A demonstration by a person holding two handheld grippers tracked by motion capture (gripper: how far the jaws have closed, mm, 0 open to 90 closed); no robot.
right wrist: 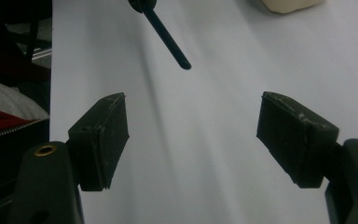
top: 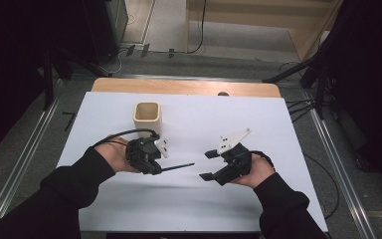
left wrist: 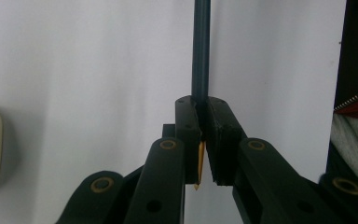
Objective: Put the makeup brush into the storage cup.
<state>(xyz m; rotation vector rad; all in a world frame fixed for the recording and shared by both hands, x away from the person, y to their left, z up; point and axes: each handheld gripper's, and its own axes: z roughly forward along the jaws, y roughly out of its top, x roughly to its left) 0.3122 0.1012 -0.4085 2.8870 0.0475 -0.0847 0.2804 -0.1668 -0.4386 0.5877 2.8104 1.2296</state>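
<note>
Two grippers hover over the white table [top: 258, 199]. The left gripper [top: 160, 167] clamps a dark pencil [top: 178, 166] by its sharpened end, the shaft sticking out level toward the right gripper [top: 207, 165], whose jaws stand wide with nothing between them. A cream square cup [top: 147, 118] stands just behind the left gripper.
</note>
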